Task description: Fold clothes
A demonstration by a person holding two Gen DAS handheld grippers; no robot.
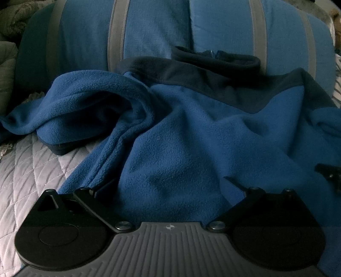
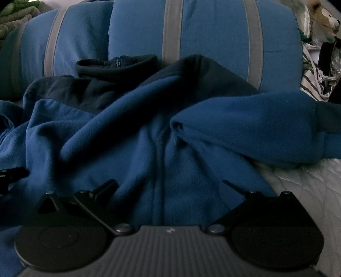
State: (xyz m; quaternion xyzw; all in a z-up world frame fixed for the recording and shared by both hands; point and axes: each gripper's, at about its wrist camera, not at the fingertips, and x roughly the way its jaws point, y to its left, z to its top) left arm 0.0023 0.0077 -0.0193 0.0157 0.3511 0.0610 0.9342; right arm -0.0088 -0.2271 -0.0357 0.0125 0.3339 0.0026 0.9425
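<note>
The blue fleece jacket [image 1: 174, 136] lies spread and rumpled on the bed's quilted grey bedspread [image 1: 27, 170], its dark navy collar [image 1: 215, 59] at the far end against two blue pillows with grey stripes [image 1: 149, 32].

Left claw [image 1: 170, 185]: fingers apart, resting low over the jacket's lower body, nothing gripped. To its left, a bunched sleeve [image 1: 85, 106] forms a raised fold lying across the jacket's edge and onto the bedspread.

Right claw [image 2: 168, 185]: fingers apart, positioned over the lower body of the jacket, nothing gripped. A thick sleeve [image 2: 245, 127] lies folded across the jacket's right side, just ahead of the claw. A long ridge of fabric [image 2: 119, 119] runs diagonally toward the collar.

Surroundings: a striped cloth [image 2: 313, 70] and a plush toy [image 2: 326, 19] sit beyond the right pillow; a green-grey blanket [image 2: 15, 15] lies at far left.
</note>
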